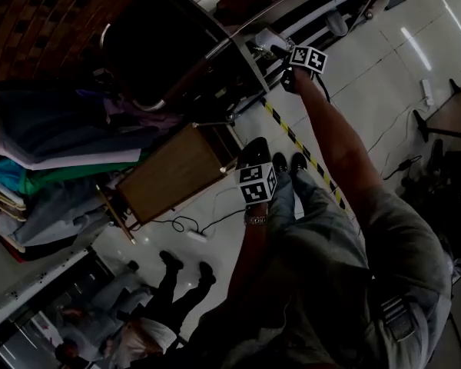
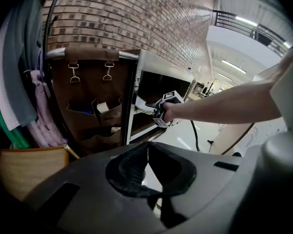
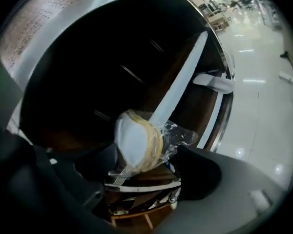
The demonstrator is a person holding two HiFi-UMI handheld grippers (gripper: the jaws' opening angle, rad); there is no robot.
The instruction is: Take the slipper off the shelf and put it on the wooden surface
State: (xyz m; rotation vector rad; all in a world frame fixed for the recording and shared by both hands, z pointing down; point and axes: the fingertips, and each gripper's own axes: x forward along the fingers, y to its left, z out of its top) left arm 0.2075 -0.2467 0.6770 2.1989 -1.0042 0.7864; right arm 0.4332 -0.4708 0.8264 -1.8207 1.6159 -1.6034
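Observation:
A white slipper (image 3: 136, 140) with a pale yellow sole, wrapped in clear plastic, lies at the edge of the dark metal-framed shelf (image 3: 185, 87). My right gripper (image 3: 139, 168) stands open around it, one jaw on each side, and neither presses on it. In the head view the right gripper (image 1: 283, 49) reaches up to the slipper (image 1: 270, 41) at arm's length. The wooden surface (image 1: 173, 171) sits lower left of the shelf. My left gripper (image 1: 253, 160) hovers beside its right edge, and its jaws (image 2: 147, 152) meet with nothing between them.
Folded and hanging clothes (image 1: 54, 141) fill the left side. A brown hanging organizer (image 2: 90, 101) is next to the shelf. Yellow-black tape (image 1: 300, 144) and cables (image 1: 184, 225) run over the white floor. A person (image 1: 177, 283) stands below.

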